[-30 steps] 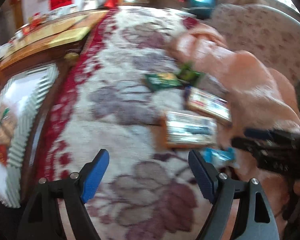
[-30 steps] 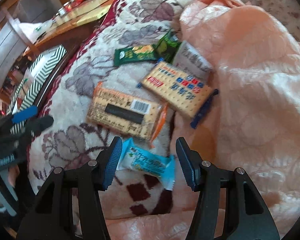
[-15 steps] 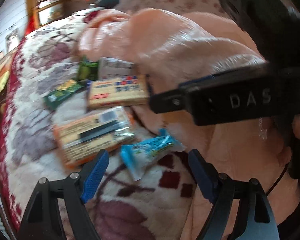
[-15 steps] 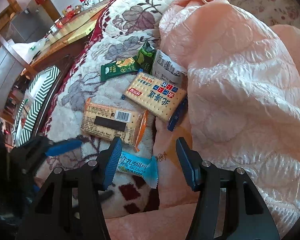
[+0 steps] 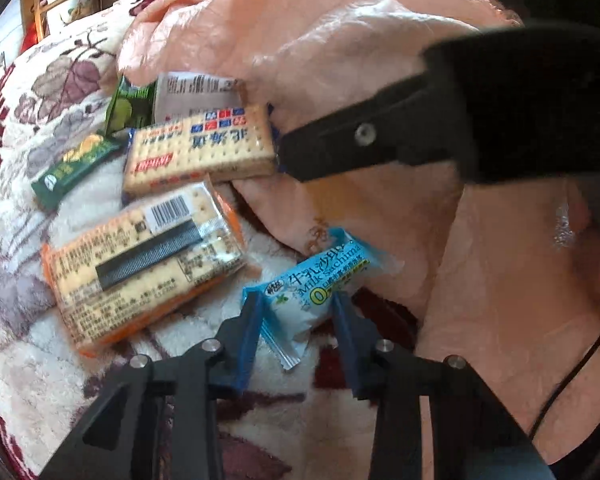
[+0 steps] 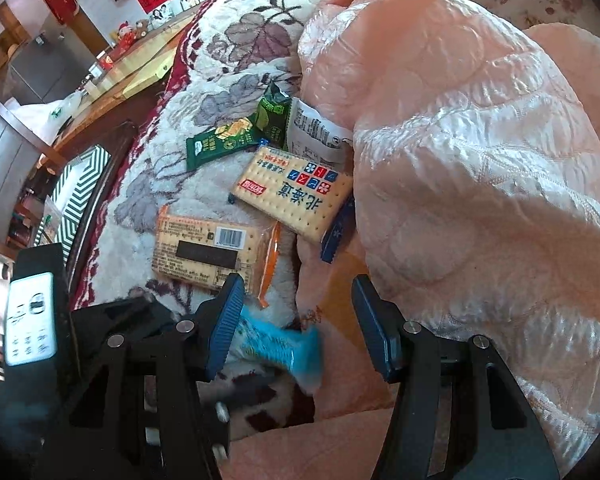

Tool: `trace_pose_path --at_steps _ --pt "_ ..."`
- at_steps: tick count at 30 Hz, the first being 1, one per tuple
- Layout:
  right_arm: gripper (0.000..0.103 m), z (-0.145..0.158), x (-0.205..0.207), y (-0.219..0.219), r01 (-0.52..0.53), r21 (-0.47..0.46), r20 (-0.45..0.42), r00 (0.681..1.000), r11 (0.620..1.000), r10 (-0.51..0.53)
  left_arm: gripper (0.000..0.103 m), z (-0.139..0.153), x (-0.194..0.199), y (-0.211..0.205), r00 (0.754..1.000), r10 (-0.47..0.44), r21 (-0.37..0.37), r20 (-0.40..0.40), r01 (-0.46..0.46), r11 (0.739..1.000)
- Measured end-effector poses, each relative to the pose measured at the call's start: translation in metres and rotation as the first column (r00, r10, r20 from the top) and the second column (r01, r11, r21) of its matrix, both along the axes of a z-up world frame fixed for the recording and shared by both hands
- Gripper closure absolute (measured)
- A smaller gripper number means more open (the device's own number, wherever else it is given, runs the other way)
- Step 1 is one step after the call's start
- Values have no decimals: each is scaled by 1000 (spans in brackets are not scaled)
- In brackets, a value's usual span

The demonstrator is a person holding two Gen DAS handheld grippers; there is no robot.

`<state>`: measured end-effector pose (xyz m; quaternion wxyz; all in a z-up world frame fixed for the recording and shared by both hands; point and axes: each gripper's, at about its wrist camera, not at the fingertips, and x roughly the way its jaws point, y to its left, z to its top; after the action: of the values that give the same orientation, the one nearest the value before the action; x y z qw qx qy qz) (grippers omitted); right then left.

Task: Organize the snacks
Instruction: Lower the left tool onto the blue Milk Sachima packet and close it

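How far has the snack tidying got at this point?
Nothing looks sorted yet. In hand: the left hand-held gripper is closing around the blue Milk Sachima packet, its pads at the packet's sides. The right hand-held gripper is open and holds nothing. Left: the orange cracker pack, the soda cracker pack, the green bar and two more packets lie loose on the floral blanket.

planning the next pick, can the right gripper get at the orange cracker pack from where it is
Probably yes: the orange cracker pack lies face-up just ahead of the right gripper, whose open jaws hold nothing. Only the blue sachima packet lies nearer.
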<state>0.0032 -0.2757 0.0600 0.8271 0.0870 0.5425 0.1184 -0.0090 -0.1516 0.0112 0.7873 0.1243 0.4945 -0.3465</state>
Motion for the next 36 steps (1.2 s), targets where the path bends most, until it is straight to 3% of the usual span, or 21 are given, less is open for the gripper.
trace_pose_path --at_steps 5,7,8,12,13,15,17,23,28,31,33,36 --pt "47 1 0 -1 5 12 6 1000 1000 -5 65 6 -9 -6 999 -17 -25 27 17 1000" --pt "47 2 0 -2 12 18 14 1000 1000 -12 59 8 -13 -9 999 -31 -51 33 32 998" --pt "47 2 0 -4 18 22 14 1000 1000 -18 51 8 -13 -10 999 -30 -62 27 31 998" --pt "47 3 0 -8 33 41 15 999 999 -34 50 9 -9 -12 1000 -21 -94 23 23 995" --pt "47 2 0 -8 37 42 13 999 998 -37 51 9 -8 -12 1000 -21 -100 15 23 995" --pt "47 2 1 -8 37 40 12 999 999 -38 78 6 -7 -13 999 -33 -107 -2 33 994" --pt "47 2 1 -7 33 27 10 999 999 -33 83 3 -7 -11 999 -34 -100 -1 34 994" --pt "47 1 1 -3 19 9 12 1000 1000 -19 95 4 -20 -2 1000 -19 -83 8 19 996" --pt "47 2 1 -4 18 13 13 1000 1000 -19 95 15 -22 13 1000 -11 -138 27 14 990" --pt "47 3 0 -7 32 39 21 999 999 -33 81 24 -22 15 998 -45 -193 49 54 980" --pt "47 6 1 -11 50 64 29 998 997 -52 46 28 -26 12 992 -76 -176 101 93 980" --pt "47 10 5 -12 52 67 29 998 996 -54 37 31 -32 2 975 -149 -142 165 173 975"
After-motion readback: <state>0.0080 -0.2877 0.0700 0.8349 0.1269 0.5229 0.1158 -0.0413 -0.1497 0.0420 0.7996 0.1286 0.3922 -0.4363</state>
